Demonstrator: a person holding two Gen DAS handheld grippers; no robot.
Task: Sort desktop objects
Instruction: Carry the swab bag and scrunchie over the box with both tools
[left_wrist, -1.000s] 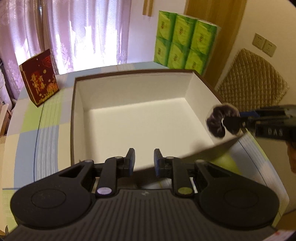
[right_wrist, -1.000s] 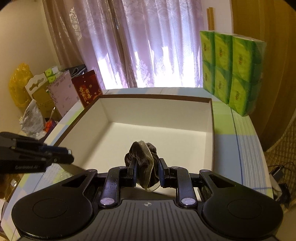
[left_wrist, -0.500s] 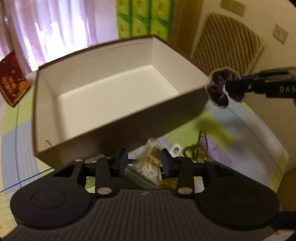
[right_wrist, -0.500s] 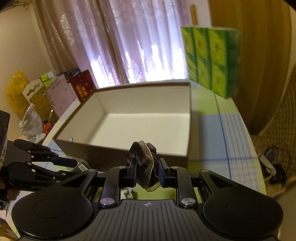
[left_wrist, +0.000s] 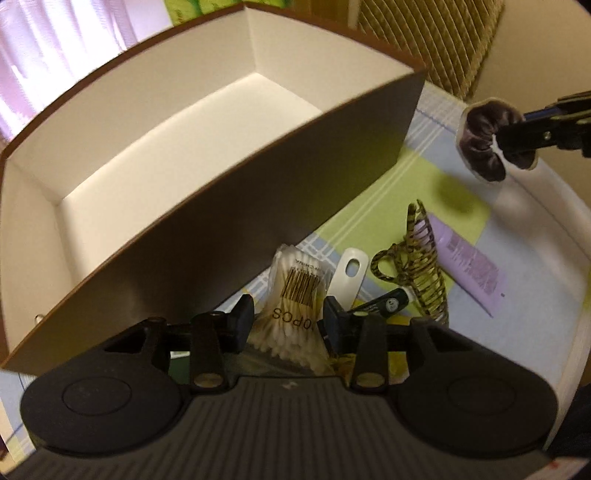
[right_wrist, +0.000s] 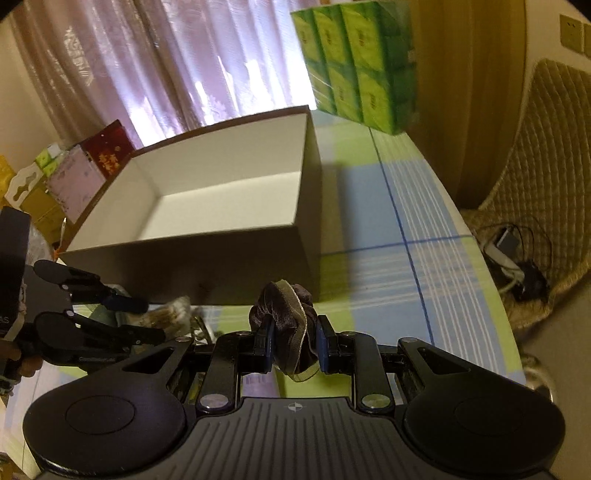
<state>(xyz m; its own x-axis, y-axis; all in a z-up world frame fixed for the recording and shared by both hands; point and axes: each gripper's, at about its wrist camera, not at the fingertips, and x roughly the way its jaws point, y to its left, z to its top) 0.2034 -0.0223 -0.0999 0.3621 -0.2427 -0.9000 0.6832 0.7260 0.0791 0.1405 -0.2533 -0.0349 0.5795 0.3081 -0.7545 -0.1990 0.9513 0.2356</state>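
While my right gripper (right_wrist: 293, 345) pinches the scrunchie (right_wrist: 286, 325) above the checked counter (right_wrist: 391, 266), my left gripper (left_wrist: 288, 319) gapes around the swab bag (left_wrist: 293, 306), long axis pointing at the box (left_wrist: 229, 206); curtains (right_wrist: 177, 62) hang behind.

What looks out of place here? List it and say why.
Nothing is spilled or damaged. The box sits empty while the swabs, clip and tube lie loose beside it. The right gripper holds the scrunchie outside the box, over the table.
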